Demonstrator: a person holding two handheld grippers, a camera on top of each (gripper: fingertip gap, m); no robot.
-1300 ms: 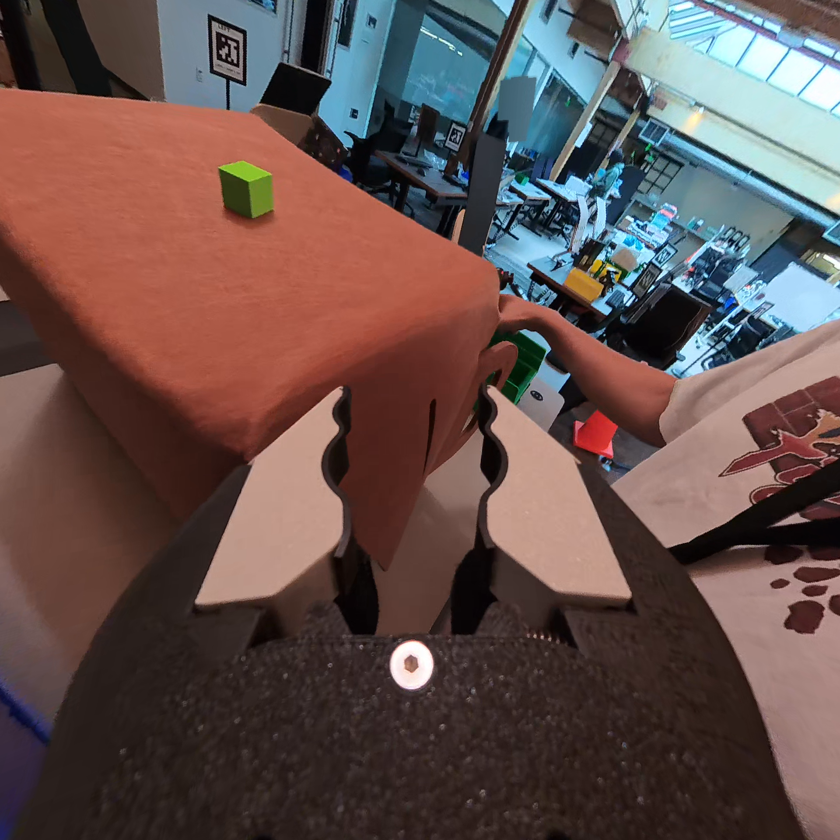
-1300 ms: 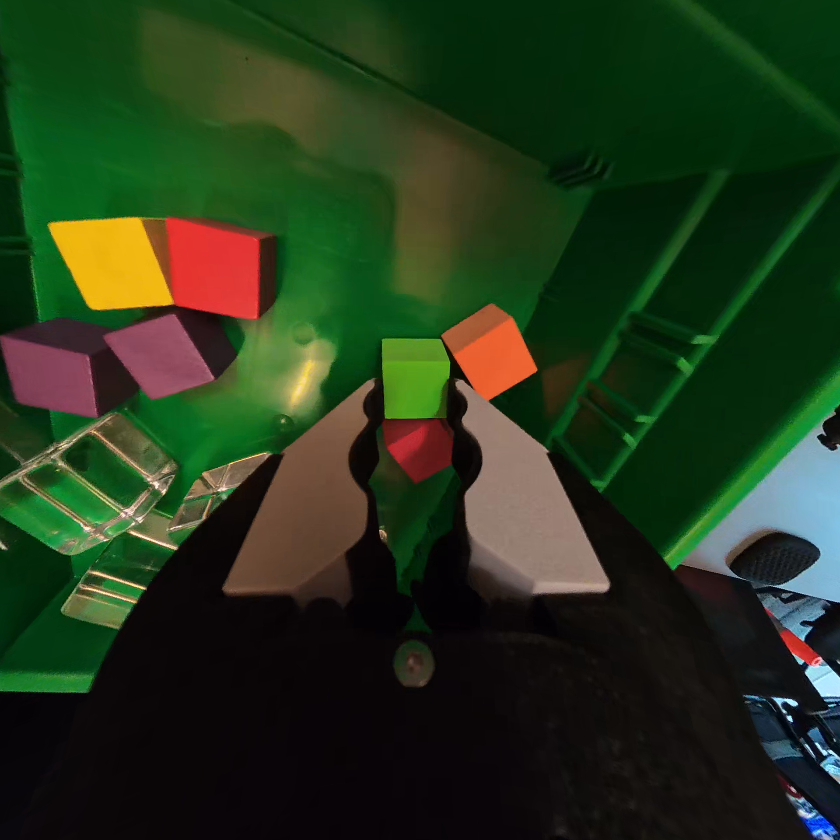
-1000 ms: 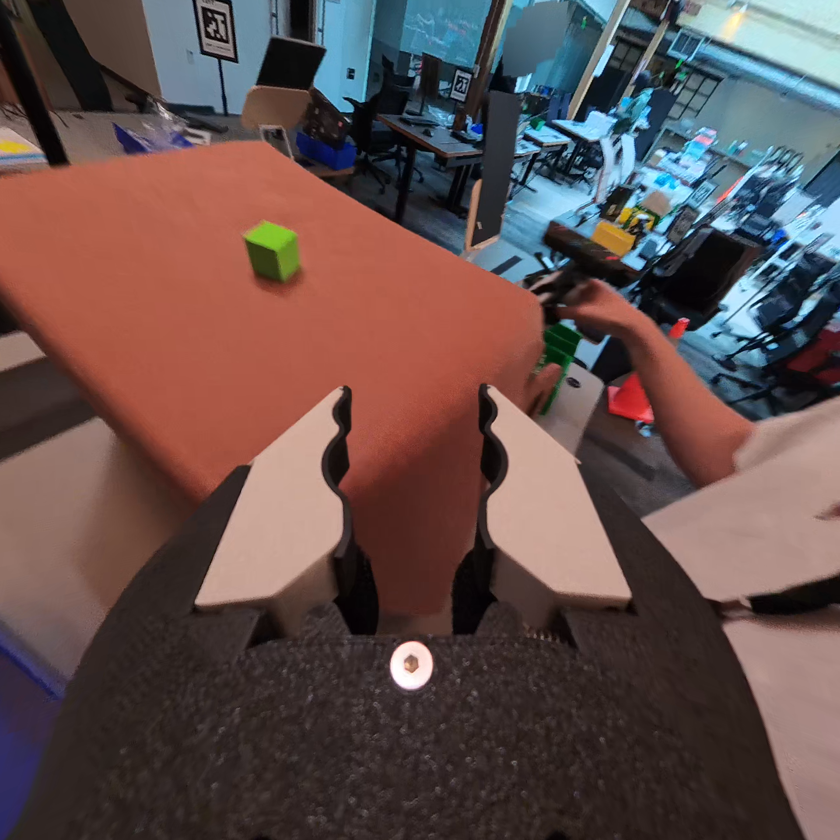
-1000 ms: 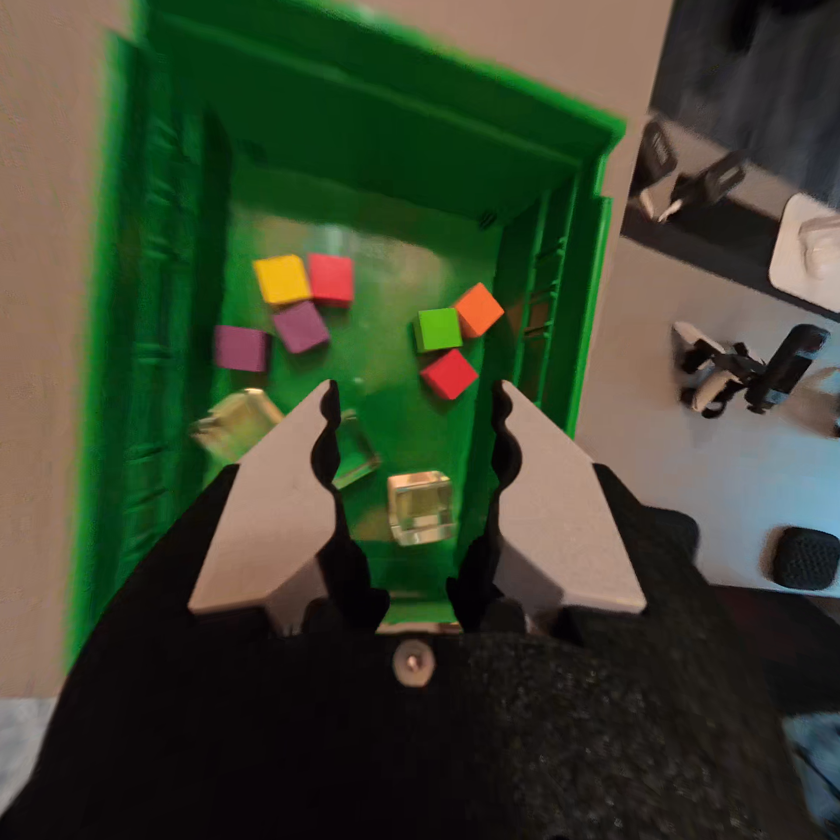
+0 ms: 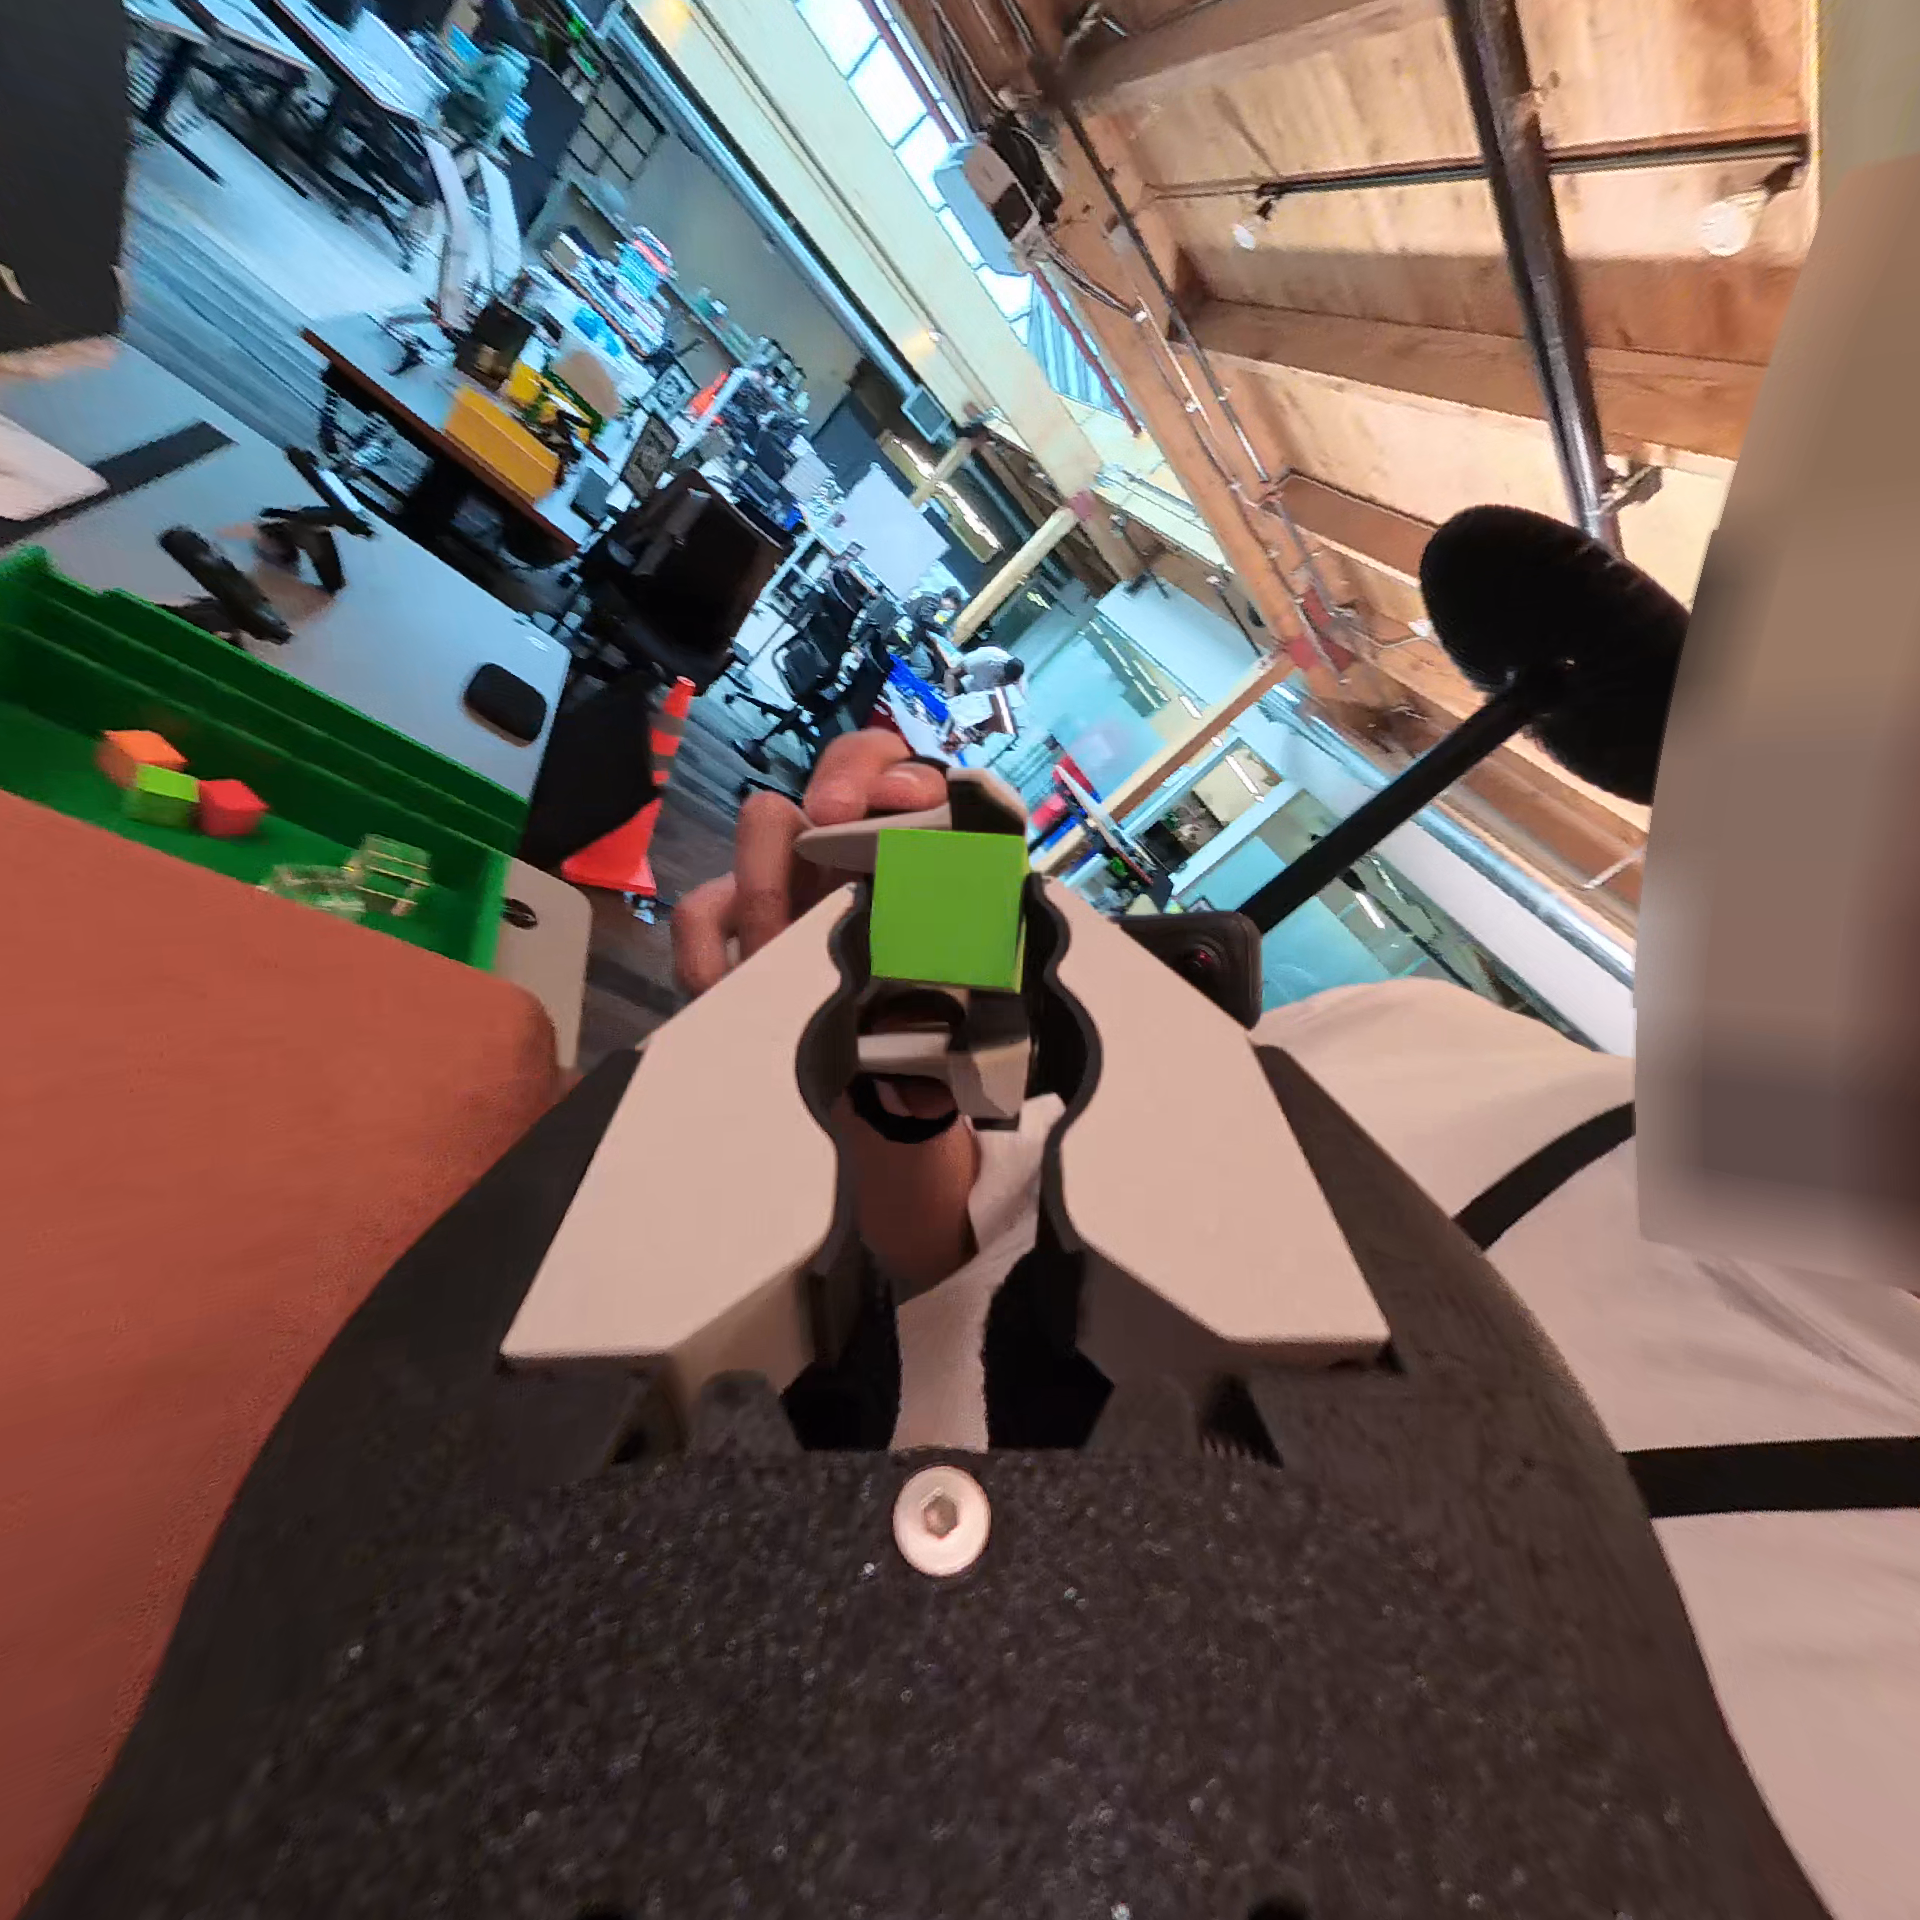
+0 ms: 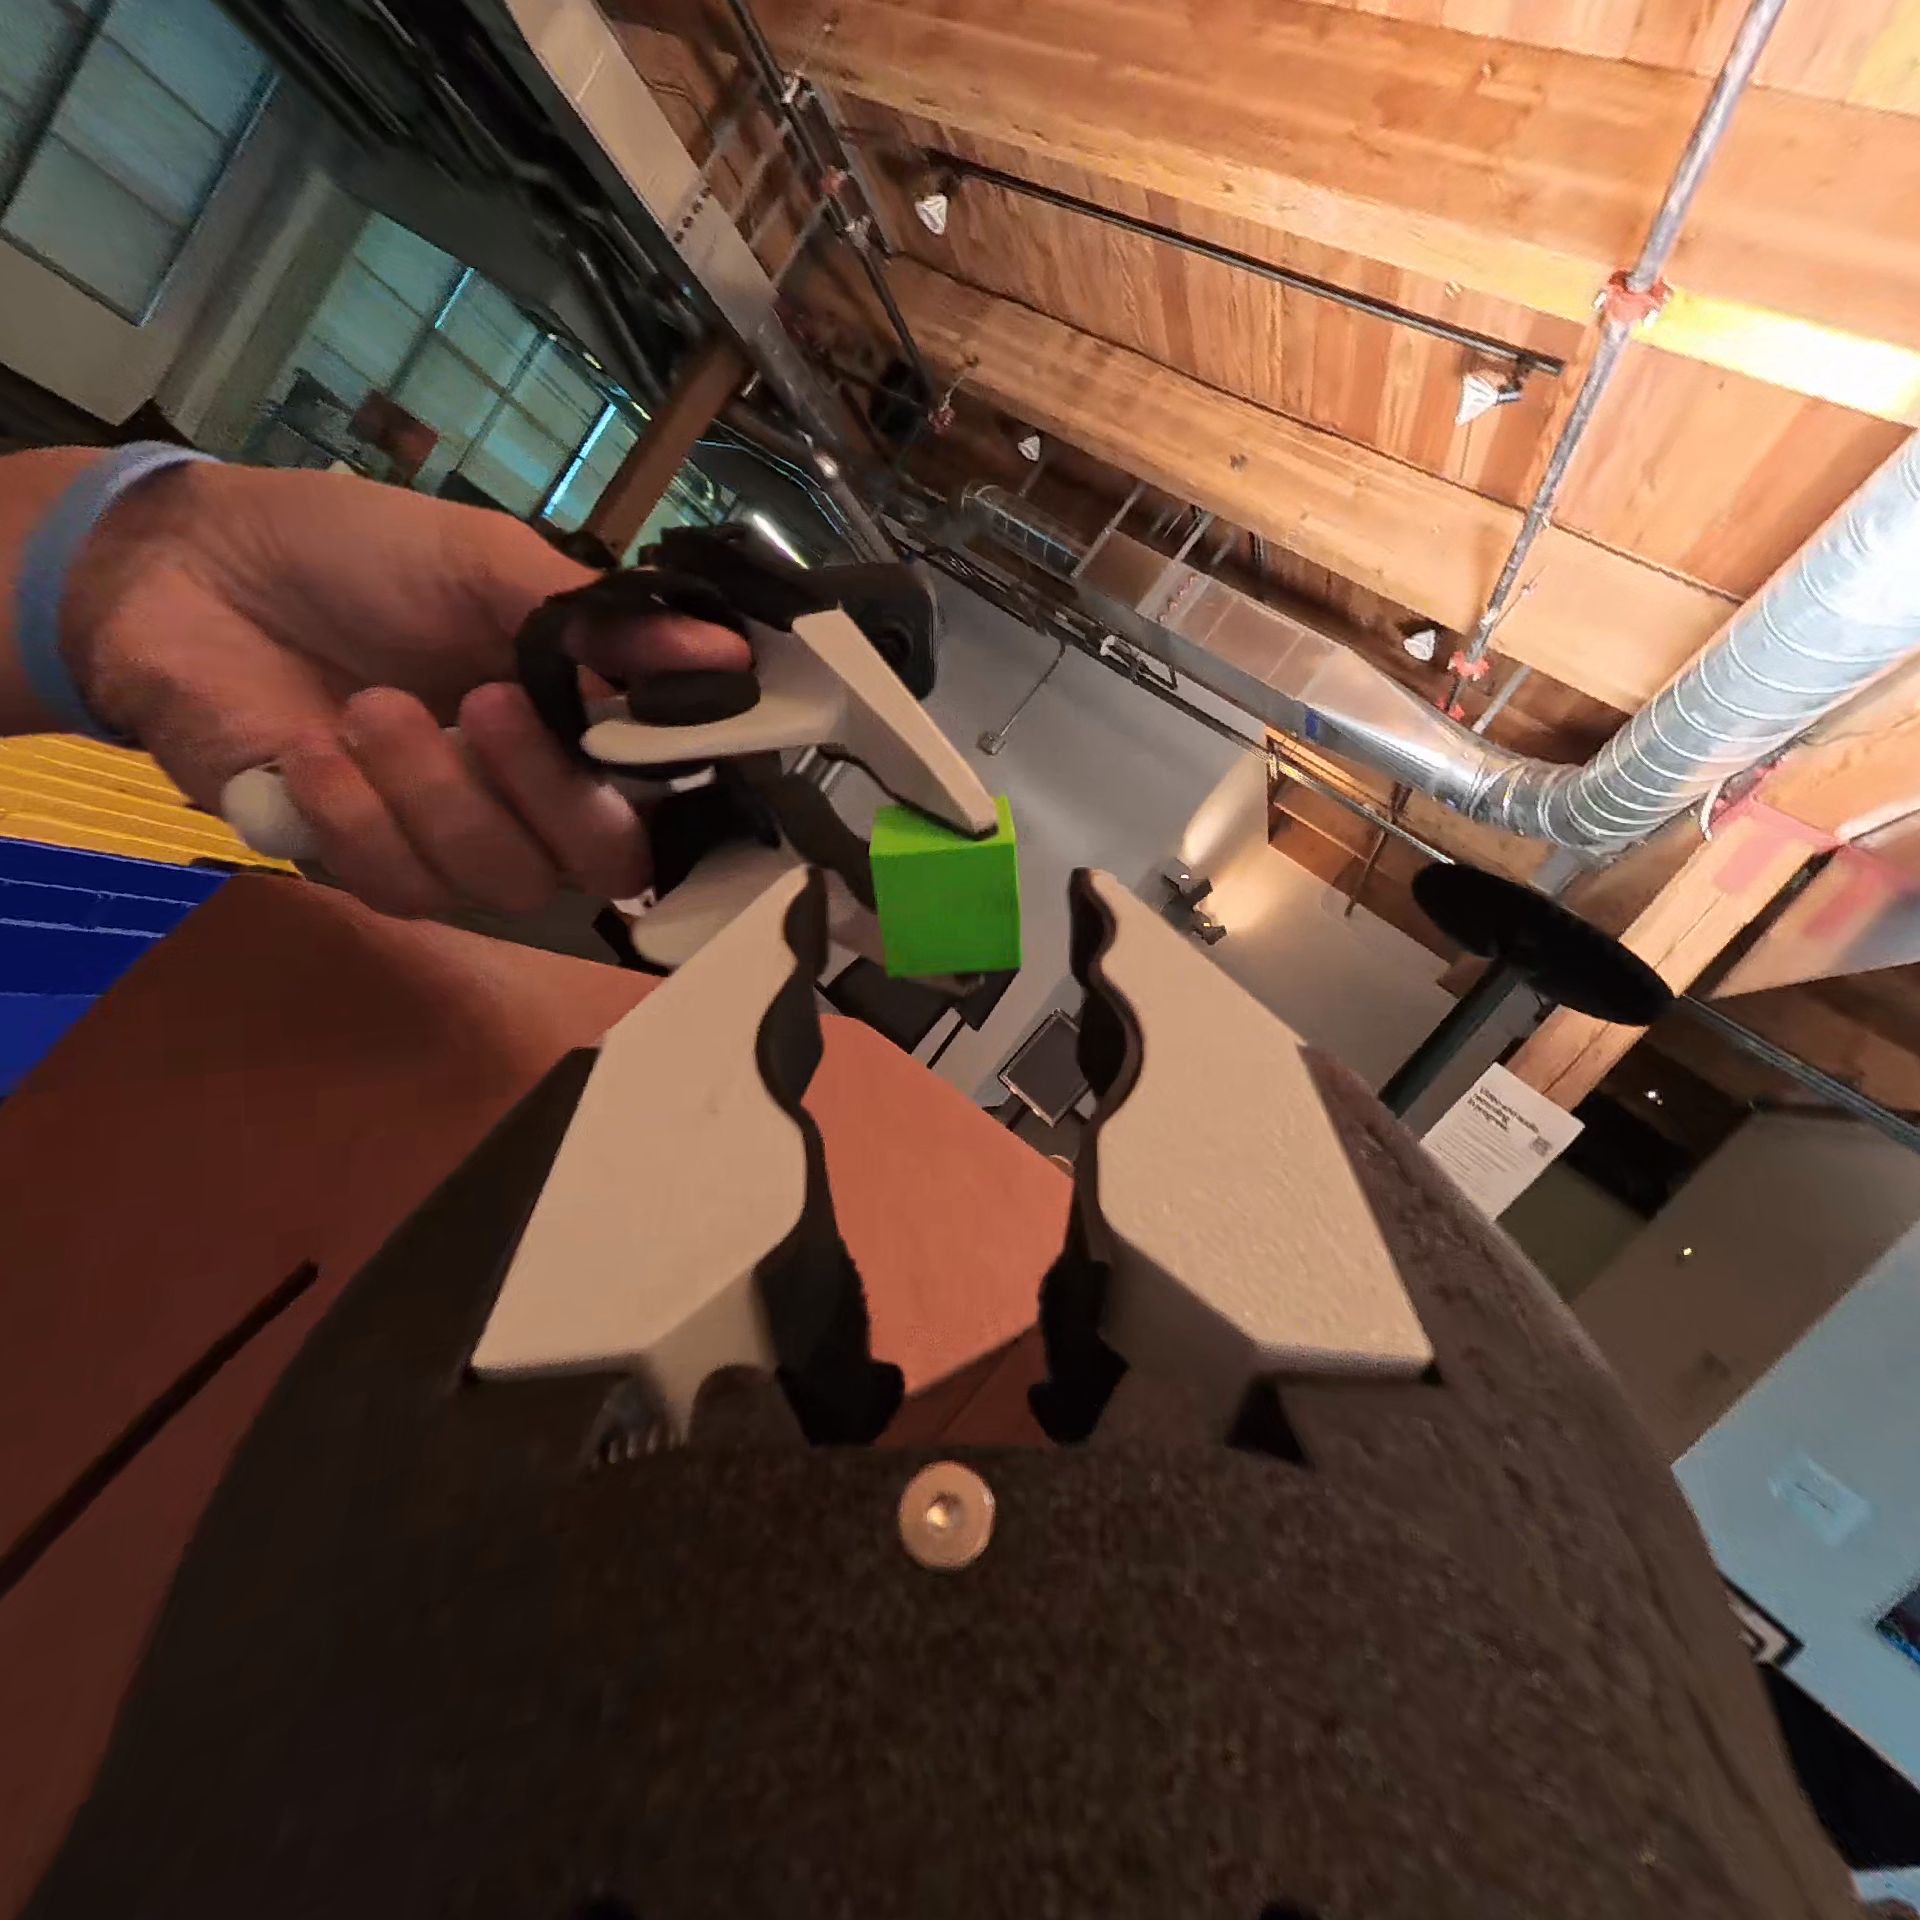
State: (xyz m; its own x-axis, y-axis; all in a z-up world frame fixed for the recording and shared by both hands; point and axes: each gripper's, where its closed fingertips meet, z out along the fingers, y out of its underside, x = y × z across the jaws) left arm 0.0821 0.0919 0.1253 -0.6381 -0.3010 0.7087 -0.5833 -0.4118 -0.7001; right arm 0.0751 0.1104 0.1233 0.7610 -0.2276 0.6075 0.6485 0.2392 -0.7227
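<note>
Pinching the small bright green cube point(image 5: 943, 923) between its grey fingertips, the left gripper point(image 5: 940, 914) holds it in mid-air near the rust-brown cloth-covered table point(image 5: 208, 1195). The right gripper point(image 6: 940, 883) faces it, jaws spread wide either side of the cube, not touching.

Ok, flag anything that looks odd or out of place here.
One thing: the green cube is in mid-air off the cloth-covered table, pinched only at the very tips of the left gripper, while the right gripper sits open just short of it. Nothing looks spilled or damaged.
</note>
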